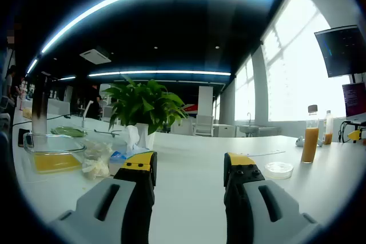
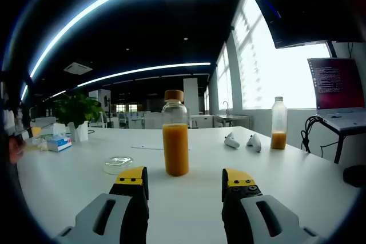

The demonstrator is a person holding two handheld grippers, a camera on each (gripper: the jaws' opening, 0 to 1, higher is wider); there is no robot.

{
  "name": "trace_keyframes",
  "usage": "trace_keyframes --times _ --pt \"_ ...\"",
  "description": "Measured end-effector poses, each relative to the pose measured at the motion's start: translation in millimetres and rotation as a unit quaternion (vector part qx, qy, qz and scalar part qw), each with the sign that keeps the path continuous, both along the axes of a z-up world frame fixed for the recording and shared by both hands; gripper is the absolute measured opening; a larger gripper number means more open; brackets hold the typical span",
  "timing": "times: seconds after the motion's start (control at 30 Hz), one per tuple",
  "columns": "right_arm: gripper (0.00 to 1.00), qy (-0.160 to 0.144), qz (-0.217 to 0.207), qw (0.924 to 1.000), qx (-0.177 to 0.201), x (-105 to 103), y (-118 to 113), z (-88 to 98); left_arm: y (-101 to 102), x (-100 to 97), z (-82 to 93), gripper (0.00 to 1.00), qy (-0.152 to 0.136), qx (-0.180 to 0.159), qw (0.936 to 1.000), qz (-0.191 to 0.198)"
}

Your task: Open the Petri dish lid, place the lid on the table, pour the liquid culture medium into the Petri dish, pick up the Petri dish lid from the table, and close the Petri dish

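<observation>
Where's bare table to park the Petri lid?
Bare: table between Petri dish and bottle, ahead of right gripper; also behind the dish. Crowded: far left by plant, glass container.

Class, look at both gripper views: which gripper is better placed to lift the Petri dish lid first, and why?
Probably the left gripper: the Petri dish lies just beyond its open jaws, while the right gripper faces the bottle.
</observation>
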State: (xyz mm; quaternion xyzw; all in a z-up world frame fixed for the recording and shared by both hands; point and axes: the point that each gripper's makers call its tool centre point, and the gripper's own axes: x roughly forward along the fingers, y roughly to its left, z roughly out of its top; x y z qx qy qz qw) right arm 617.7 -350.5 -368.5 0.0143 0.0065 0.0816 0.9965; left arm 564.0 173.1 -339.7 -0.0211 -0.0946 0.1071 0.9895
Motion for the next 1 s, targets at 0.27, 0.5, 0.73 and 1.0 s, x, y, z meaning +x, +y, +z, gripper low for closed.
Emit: trace_keyframes --times 0.27,0.5,0.73,1.0 --pt "0.46 -0.003 -0.002 1.0 0.001 -2.9 -2.1 2.6 -1.8 -2.1 1.2 0.38 -0.001 0.0 1.0 -0.001" --pt "0.46 -0.004 -0.004 1.0 0.001 -5.3 -4.9 3.4 -1.5 -4.6 3.9 0.38 -0.004 -0.001 1.0 0.001" --pt "0.46 -0.003 -0.005 1.0 0.002 -7.3 -6.4 2.8 -4.0 -4.0 5.0 0.38 -0.006 -0.002 1.0 -0.001" --pt "0.46 -0.006 -0.006 1.0 0.004 -8.9 -8.1 4.5 -7.7 -2.2 1.1 0.38 0.002 -0.001 1.0 -0.007"
